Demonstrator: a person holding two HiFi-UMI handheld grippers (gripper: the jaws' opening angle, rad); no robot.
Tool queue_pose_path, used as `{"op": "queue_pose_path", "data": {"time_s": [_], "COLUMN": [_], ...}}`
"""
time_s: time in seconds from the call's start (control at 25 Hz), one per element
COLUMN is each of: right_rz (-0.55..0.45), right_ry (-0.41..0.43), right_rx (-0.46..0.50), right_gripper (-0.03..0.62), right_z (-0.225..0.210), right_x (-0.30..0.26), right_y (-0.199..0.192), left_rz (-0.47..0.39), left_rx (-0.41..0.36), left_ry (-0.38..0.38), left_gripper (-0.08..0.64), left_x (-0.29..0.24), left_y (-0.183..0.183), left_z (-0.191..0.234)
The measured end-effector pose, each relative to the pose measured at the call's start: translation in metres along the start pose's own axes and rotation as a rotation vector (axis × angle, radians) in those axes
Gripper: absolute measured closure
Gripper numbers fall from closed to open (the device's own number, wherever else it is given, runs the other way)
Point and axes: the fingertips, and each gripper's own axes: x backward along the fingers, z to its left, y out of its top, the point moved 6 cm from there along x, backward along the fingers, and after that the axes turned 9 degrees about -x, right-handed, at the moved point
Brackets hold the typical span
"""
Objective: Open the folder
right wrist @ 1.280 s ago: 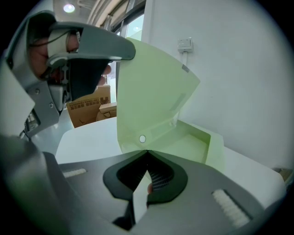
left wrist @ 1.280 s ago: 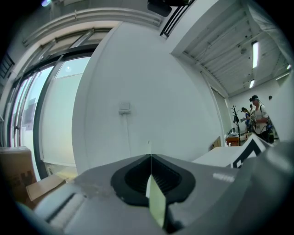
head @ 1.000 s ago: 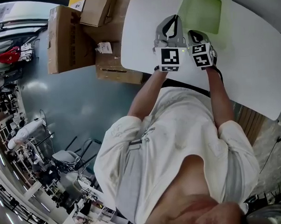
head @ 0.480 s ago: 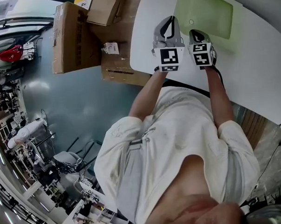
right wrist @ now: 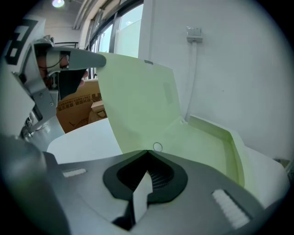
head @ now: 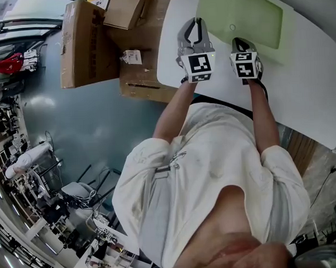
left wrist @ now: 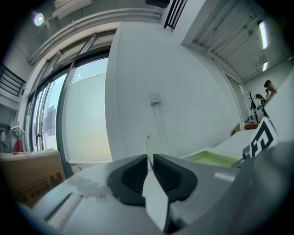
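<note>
While between just-opening left fingers point(left wrist: 133, 176), folder's raised flap point(right wrist: 138, 101).

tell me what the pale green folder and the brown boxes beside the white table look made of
Pale green folder: probably thin plastic, matte, slightly translucent; a patch shows faintly through its raised flap.
Brown boxes: cardboard, likely corrugated; dull brown faces, folded flaps, a stuck-on label.

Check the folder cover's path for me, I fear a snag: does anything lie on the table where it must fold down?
Nothing visible does. The table beside the folder is bare under its raised cover. Only the left gripper is there, jaws just opening slightly, the cover's edge between them.
</note>
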Motion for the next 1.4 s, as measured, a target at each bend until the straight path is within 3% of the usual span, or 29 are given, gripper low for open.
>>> {"op": "queue_pose_path", "data": {"time_s": [0.68, 1.4], "right_rz": [-0.014, 0.008], "right_ry": [-0.017, -0.065], "right_rx": [-0.022, 0.031], "right_gripper": [0.59, 0.591], "right_z": [0.012, 0.006], "right_x": [-0.02, -0.025], "right_y": [0.014, 0.01], "left_rz": [0.143, 0.353], "left_rx": [0.113, 0.125], "left_ry": [0.067, 0.093], "left_gripper": [0.518, 0.497], "left_x": [-0.009, -0.02], "left_y": [-0.072, -0.164], "left_z": [0.035, 0.036]}}
